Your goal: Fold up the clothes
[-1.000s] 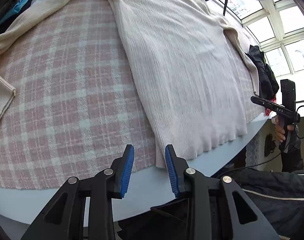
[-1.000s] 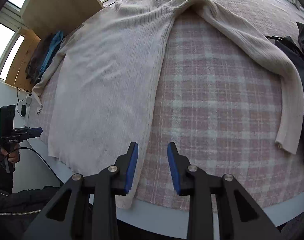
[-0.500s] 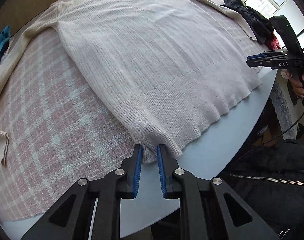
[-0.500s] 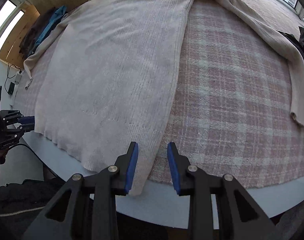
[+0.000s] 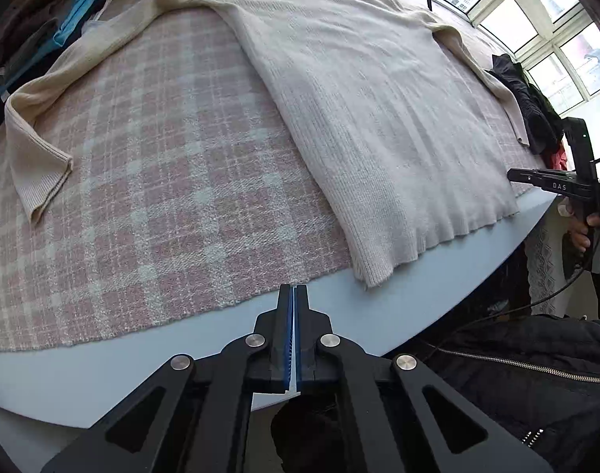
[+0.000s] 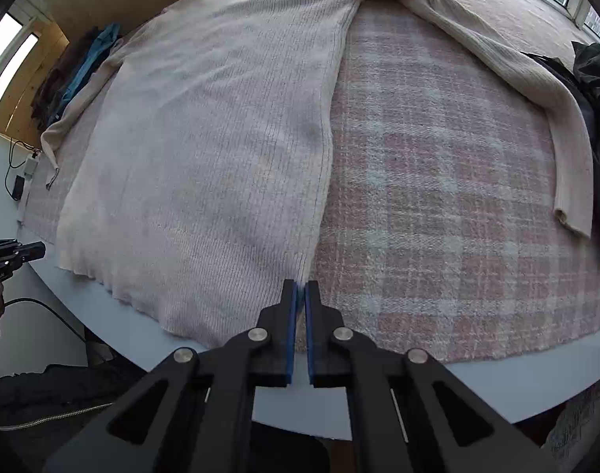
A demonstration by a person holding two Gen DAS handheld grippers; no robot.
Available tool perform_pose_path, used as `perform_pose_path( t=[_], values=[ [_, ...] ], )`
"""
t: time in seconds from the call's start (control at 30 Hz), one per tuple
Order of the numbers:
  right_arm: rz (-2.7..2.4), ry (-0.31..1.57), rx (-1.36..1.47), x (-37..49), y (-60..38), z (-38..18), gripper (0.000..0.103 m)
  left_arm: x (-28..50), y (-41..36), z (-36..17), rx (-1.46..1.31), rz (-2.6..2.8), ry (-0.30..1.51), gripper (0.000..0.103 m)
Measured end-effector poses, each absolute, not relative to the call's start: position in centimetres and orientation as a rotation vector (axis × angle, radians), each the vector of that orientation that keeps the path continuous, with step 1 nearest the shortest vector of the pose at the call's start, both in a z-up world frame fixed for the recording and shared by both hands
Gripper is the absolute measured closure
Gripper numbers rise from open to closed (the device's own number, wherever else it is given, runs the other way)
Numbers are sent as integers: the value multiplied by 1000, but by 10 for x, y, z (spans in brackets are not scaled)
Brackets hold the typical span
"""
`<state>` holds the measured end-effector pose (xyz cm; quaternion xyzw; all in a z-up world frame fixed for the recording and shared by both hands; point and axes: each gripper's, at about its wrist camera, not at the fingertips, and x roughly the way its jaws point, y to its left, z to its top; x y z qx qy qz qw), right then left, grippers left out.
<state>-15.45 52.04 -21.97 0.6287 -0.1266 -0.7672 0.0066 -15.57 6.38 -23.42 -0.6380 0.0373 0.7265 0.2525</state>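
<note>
Evidently, both tools had closed within the last second. Our left gripper (image 5: 292, 287), whose jaws had stood apart a second earlier and had narrowed around the sweater's (image 5: 363, 90) near left hem corner half a second ago, now had its blue pads pressed together on nothing, above the bare table edge (image 5: 205, 339), with the hem corner lying free just beside it. Our right gripper (image 6: 301, 287), open in both earlier pictures, now had its jaws nearly together at the right hem corner, and knit fabric appeared pinched between them. We judged the left grasp lost or released, so the fold could not proceed symmetrically until that corner was retaken. The sweater lay flat, chest spread on the pink plaid cloth (image 5: 150, 181), sleeves stretched outward. We counted one sweater, two sleeves, one plaid cloth, two grippers, one pile of dark clothes (image 5: 532, 106) at the right, and one pile containing a blue garment (image 5: 79, 12) at the left.
</note>
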Motion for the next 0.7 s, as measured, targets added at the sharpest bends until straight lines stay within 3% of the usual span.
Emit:
perform_pose_path(
  t=[0.1,0.2,0.3,0.4,0.43,0.47,0.7],
  values=[
    [-2403,-362,1981,-156,516,-219,94,-155,69,-234,-1698,1964,70,103],
    [-2413,-332,1979,-156,513,-215,82,-152,93,-238,-1653,1948,124,101],
    [-2404,-311,1992,-161,507,-217,81,-155,108,-244,-1641,1897,85,87],
    [-2401,-282,1990,-162,501,-221,81,-160,115,-250,-1658,1877,44,100],
    [-2395,-277,1988,-162,499,-222,84,-160,115,-248,-1657,1874,43,100],
    [-2400,-293,1967,-161,499,-218,100,-159,115,-241,-1640,1881,49,101],
    [-2514,-444,1835,-150,525,-178,100,-155,109,-187,-1522,1927,63,100]
  ],
)
